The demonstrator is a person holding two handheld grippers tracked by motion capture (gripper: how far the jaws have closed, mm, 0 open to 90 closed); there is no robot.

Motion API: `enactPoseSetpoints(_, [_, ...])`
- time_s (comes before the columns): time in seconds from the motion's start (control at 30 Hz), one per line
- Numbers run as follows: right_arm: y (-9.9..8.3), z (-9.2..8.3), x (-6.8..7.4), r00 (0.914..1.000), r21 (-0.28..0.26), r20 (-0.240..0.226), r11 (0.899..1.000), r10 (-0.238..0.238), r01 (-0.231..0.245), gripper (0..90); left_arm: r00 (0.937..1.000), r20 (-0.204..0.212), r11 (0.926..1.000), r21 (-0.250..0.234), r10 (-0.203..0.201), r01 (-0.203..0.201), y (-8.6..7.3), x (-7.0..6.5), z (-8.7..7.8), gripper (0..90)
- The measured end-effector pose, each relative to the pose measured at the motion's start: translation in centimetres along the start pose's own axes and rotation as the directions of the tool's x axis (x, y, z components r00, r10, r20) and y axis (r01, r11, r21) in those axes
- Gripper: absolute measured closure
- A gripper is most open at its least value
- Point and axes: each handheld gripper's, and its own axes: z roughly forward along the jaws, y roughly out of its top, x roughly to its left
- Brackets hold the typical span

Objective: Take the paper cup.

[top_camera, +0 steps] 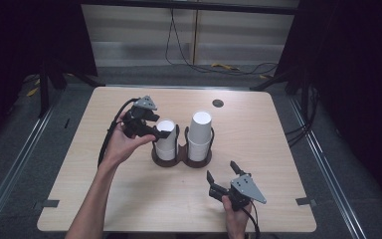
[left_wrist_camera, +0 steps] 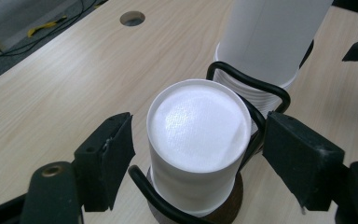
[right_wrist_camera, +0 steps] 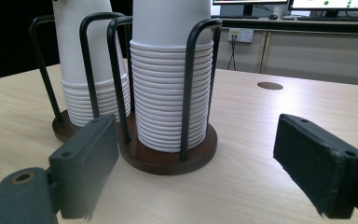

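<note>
Two stacks of upside-down white paper cups stand in a black wire double holder (top_camera: 181, 160) with round brown bases, mid-table. My left gripper (top_camera: 164, 129) reaches in from the left at the top of the left stack (top_camera: 165, 144). In the left gripper view its jaws stand either side of the top cup (left_wrist_camera: 198, 126), with a gap showing on each side, so the gripper (left_wrist_camera: 193, 144) is open. The taller right stack (top_camera: 200, 130) rises just beyond (left_wrist_camera: 270, 37). My right gripper (top_camera: 221, 170) rests near the front right, open, facing the right stack (right_wrist_camera: 172, 93) with nothing between its jaws.
A round cable hole (top_camera: 218, 103) lies in the wooden table (top_camera: 278, 149) behind the holder. Bare wood surrounds the holder on all sides. Beyond the far edge, cables lie on the floor. The holder's wire hoops (left_wrist_camera: 249, 84) run close to the left gripper's right-hand pad.
</note>
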Motion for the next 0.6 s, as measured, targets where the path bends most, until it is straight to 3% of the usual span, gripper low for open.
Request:
enactPoseSetpoints(0.27, [0.0,0.0,0.0,1.0,0.001,0.003,1.0,-0.001,0.001,13.7,0.9999,0.007,0.9974,0.071,0.011,-0.011,0.6,0.4,0.6,27.7])
enactPoseSetpoints(0.43, [0.0,0.0,0.0,1.0,0.003,0.001,1.0,-0.002,0.002,13.7,0.9994,0.007,0.9917,0.124,0.035,-0.036,1.1,0.4,1.1,25.9])
enactPoseSetpoints(0.47, [0.0,0.0,0.0,1.0,0.002,0.002,1.0,-0.004,0.004,13.7,0.9997,0.014,0.9933,0.114,0.021,-0.022,1.1,0.4,1.2,25.7])
enactPoseSetpoints(0.6, [0.0,0.0,0.0,1.0,0.003,-0.001,1.0,-0.006,0.006,13.7,0.9994,0.015,0.9871,0.156,0.032,-0.034,1.4,0.6,1.7,25.8])
